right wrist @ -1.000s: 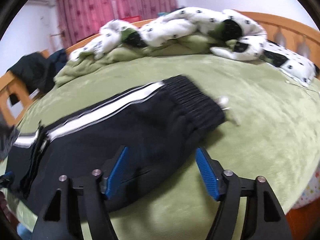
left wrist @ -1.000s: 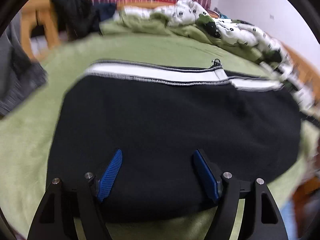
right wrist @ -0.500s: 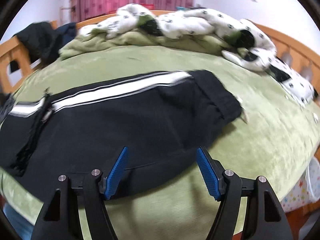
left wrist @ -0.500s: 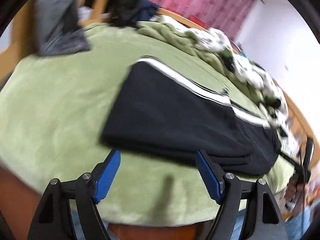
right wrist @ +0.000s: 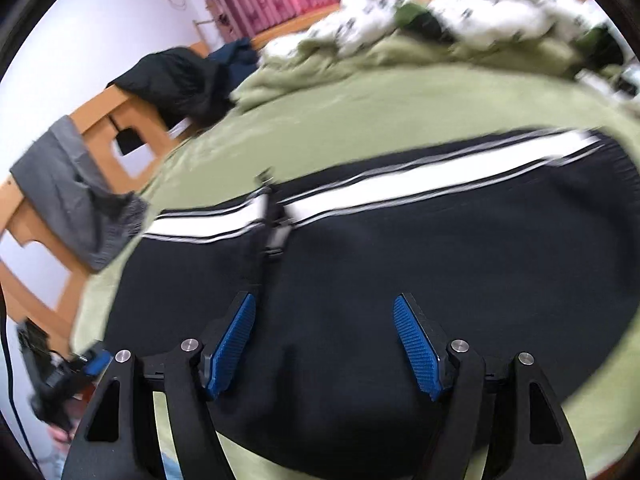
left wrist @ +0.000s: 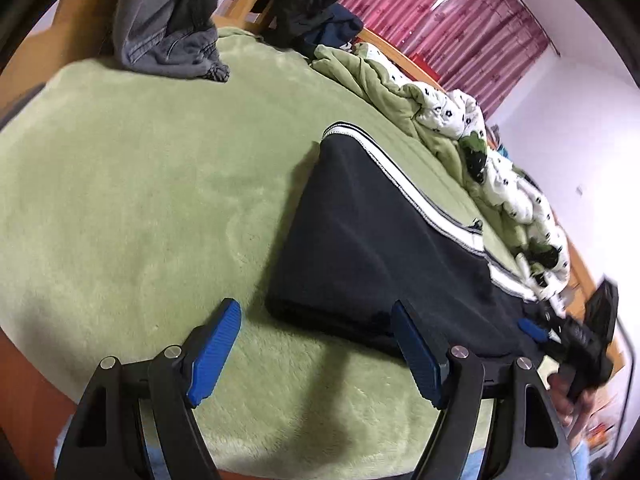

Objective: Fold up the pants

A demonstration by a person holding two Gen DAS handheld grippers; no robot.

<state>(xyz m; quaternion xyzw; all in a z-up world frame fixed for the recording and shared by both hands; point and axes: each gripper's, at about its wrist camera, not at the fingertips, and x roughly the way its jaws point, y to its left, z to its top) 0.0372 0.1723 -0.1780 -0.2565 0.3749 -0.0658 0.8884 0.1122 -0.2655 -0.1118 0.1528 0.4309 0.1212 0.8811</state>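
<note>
Black pants (left wrist: 384, 240) with a white side stripe (left wrist: 416, 196) lie folded lengthwise on the green bed cover. My left gripper (left wrist: 316, 332) is open and empty, hovering just off the pants' near left corner. My right gripper (right wrist: 324, 324) is open and empty above the middle of the pants (right wrist: 400, 264), near a zipper at the stripe (right wrist: 276, 224). The right gripper also shows at the right edge of the left wrist view (left wrist: 568, 336). The left gripper shows at the lower left of the right wrist view (right wrist: 64, 376).
The green bed cover (left wrist: 140, 184) spreads wide to the left. A rumpled green and white quilt (left wrist: 452, 120) lies along the far side. Grey jeans (left wrist: 172, 32) and dark clothes (left wrist: 308, 4) hang on the wooden frame (right wrist: 120, 120). The bed's front edge is just below the grippers.
My left gripper has swung left and back, off the pants to their left end. My right gripper has moved left from the waistband end to the middle of the pants. Both stayed open.
</note>
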